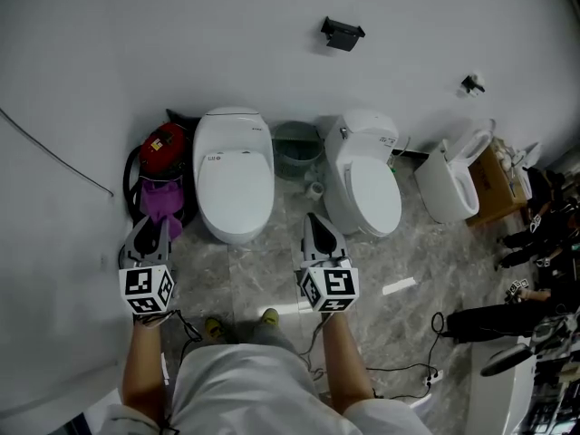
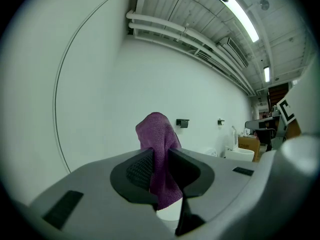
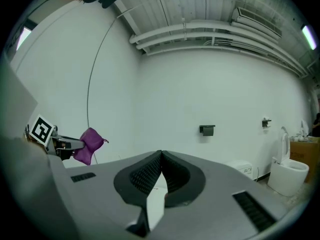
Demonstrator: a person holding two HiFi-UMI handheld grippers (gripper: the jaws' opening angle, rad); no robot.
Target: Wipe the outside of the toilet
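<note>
**Surroundings.** Toilet [image 1: 234, 175], white, lid down, back to the white wall. Left of the toilet: red canister [image 1: 164, 142] with a black hose. Right of the toilet: grey bin [image 1: 297, 148], then a second toilet [image 1: 367, 187], then a third toilet [image 1: 449, 184] and a cardboard box [image 1: 497, 181] furthest out. Wall holder [image 1: 342, 33], black, high above the toilet. Nothing stands between the grippers and the toilet.

**Fingers.**
- Left gripper [image 1: 155, 228]: off the toilet's front left corner, not touching it. The fingers are clamped on a purple cloth [image 2: 157, 134], which bunches up above them.
- Right gripper [image 1: 314, 218]: off the toilet's front right, between it and the second toilet. The fingers are pressed together with nothing in them.

**By view.**
- Head view only: the toilet lid, the marble floor, the cables.
- Right gripper view [image 3: 161, 154]: shows the cloth from the side, plus ceiling pipes.
- Left gripper view [image 2: 160, 151]: ribbed pads gripping the cloth.
</note>
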